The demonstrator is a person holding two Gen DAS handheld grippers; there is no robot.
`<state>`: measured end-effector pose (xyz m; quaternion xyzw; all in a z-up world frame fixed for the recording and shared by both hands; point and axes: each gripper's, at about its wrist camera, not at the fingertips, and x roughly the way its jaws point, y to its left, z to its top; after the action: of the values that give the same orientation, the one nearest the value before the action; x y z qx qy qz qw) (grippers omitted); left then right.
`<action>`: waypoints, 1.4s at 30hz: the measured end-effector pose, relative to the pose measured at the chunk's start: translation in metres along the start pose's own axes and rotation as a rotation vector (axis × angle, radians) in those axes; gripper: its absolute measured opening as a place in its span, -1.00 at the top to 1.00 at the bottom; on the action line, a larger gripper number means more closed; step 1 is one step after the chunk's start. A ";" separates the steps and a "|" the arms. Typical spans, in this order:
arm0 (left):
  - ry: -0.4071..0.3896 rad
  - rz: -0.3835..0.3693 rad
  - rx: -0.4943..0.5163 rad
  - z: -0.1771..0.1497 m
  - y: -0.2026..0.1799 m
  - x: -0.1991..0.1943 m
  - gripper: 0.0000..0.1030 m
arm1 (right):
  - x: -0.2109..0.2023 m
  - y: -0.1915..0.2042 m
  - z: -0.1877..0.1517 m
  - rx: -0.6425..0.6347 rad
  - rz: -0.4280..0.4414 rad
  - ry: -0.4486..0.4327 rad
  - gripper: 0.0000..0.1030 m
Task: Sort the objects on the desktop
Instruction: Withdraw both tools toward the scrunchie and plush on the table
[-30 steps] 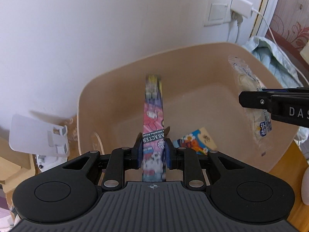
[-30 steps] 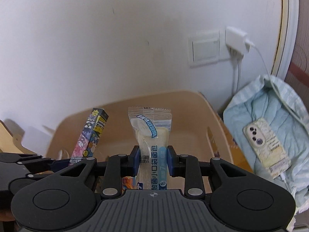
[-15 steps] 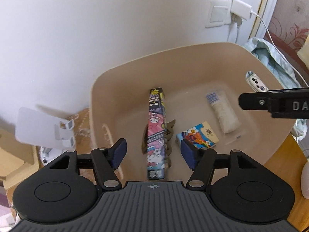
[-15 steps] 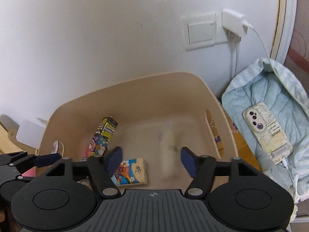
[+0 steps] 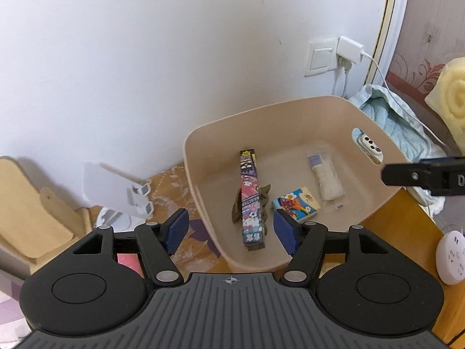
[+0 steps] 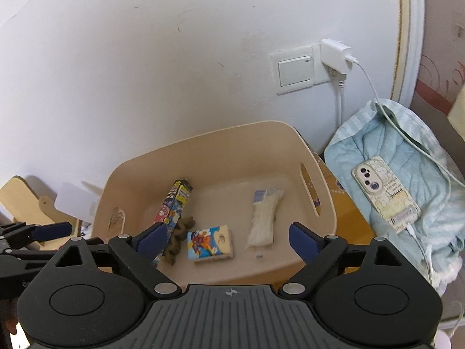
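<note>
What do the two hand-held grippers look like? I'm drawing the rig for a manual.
Both match. The left hand-held gripper and right hand-held gripper have matte black plastic bodies with a ribbed grey centre plate bearing a small crosshair mark, two round black discs, silver pivot screws and blue pads on the fingers. White lettering shows on the right one's side. No sleeves or cables show.

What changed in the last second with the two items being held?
Both were let go: the cartoon box left the left tongs, the clear snack packet left the right tongs; both lie in the beige bin. Jaws are opening, empty. The tissue pack stayed.
</note>
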<state>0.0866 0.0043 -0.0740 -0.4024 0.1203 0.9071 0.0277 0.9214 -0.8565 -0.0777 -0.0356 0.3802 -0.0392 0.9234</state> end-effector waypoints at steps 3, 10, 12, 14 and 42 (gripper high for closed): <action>0.005 0.007 -0.016 -0.013 0.005 -0.010 -0.30 | -0.013 0.001 -0.015 -0.002 -0.016 0.001 -0.87; 0.104 0.013 -0.082 -0.056 0.016 -0.007 -0.31 | -0.031 -0.008 -0.066 0.040 -0.060 0.082 -0.92; 0.137 0.018 -0.098 -0.072 0.016 -0.004 -0.31 | -0.031 -0.011 -0.084 0.076 -0.063 0.124 -0.92; 0.174 0.021 -0.112 -0.087 0.016 -0.001 -0.31 | -0.032 -0.014 -0.102 0.109 -0.072 0.164 -0.92; 0.346 0.009 -0.291 -0.116 0.025 0.062 -0.31 | -0.007 -0.028 -0.215 0.826 -0.205 0.545 -0.89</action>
<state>0.1249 -0.0506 -0.1902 -0.5513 -0.0072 0.8324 -0.0556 0.7639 -0.8915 -0.2222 0.3073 0.5547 -0.2846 0.7190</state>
